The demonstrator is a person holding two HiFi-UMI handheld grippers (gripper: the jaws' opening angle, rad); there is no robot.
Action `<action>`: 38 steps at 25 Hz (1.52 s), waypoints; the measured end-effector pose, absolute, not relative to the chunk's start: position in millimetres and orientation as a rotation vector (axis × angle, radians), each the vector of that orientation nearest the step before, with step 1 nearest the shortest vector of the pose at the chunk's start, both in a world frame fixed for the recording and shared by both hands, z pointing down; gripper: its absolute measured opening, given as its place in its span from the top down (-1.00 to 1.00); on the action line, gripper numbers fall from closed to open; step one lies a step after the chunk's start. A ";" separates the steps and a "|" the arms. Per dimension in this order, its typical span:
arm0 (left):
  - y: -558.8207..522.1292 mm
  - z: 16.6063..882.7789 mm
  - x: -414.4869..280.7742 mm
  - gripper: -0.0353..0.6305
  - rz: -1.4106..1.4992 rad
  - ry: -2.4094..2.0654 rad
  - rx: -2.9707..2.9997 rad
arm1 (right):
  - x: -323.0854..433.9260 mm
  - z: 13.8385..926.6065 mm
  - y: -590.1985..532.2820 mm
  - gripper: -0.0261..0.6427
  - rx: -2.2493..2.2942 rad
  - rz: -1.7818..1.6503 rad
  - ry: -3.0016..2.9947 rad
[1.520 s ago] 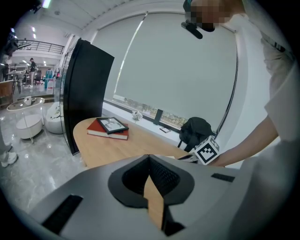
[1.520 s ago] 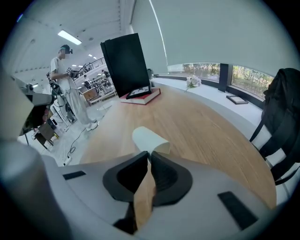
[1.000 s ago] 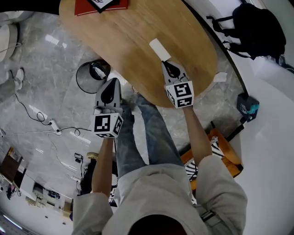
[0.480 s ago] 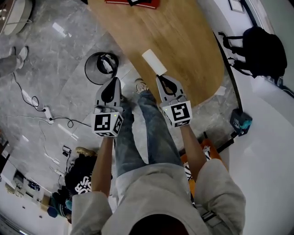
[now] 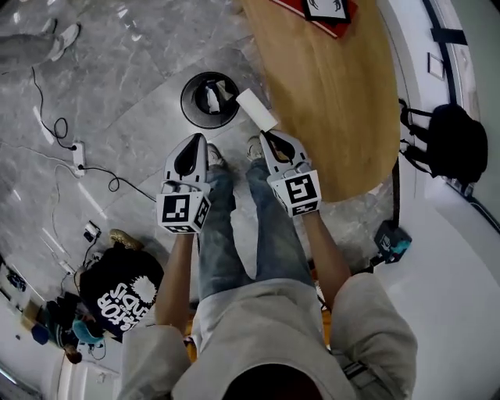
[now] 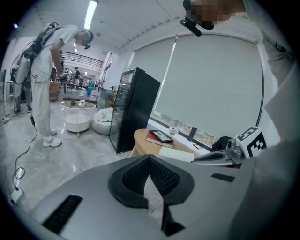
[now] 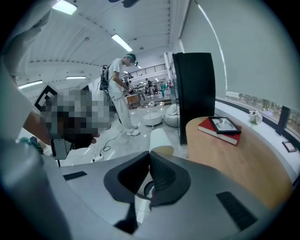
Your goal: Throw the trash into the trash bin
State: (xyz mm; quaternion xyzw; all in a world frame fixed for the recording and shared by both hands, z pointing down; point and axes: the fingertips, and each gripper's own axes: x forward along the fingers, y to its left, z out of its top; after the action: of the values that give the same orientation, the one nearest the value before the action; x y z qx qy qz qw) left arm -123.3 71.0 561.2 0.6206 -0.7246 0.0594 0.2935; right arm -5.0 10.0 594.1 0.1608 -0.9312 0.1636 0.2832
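Both grippers clenched. Right gripper [image 5: 266,135]: jaws pinched on the white piece of trash [image 5: 256,109], a flat pale strip sticking out past the tips, away from the person. Left gripper [image 5: 198,138]: tips pressed together, nothing poking out beyond them. Its own view shows a pale crinkly patch in the gap behind the tips; can't tell if that's something caught there or just floor. The grippers sit side by side over the person's jeans [image 5: 219,250], left one a bit lower in the head view.

Trash location: in the air, far end right beside the rim of the black round trash bin [image 5: 186,100], on the bin's right, between the bin and the edge of the wooden table [image 5: 344,109]; not over the opening. Bin stands on the grey marble floor [image 5: 117,94], some white stuff inside.

Red book [image 5: 345,22] with a framed picture on top lies at the table's far end. Black backpack [image 5: 457,148] right of the table. Cables and a power strip [image 5: 78,156] on the floor at left, black printed bag [image 5: 121,289] near the person's left side. Right gripper view: tall black cabinet [image 7: 197,93] behind the table, another person in white [image 7: 121,93] standing further back
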 end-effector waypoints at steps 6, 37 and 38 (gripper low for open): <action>119.0 561.7 -177.5 0.84 0.115 -2.024 1.529 | -63.2 613.2 35.8 0.83 0.302 0.386 -2.473; 211.7 580.6 -257.2 0.84 0.059 -2.116 1.320 | -160.2 799.7 69.3 0.69 0.080 0.409 -2.016; 213.2 581.3 -257.9 0.84 0.061 -2.116 1.318 | -161.0 799.5 69.4 0.65 0.075 0.421 -2.014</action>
State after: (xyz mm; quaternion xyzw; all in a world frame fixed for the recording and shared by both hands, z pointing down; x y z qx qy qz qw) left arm -257.9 213.2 581.3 0.5009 -0.8045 0.0231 0.3182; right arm -161.0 69.4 799.5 0.0312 -0.8382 0.1753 0.5155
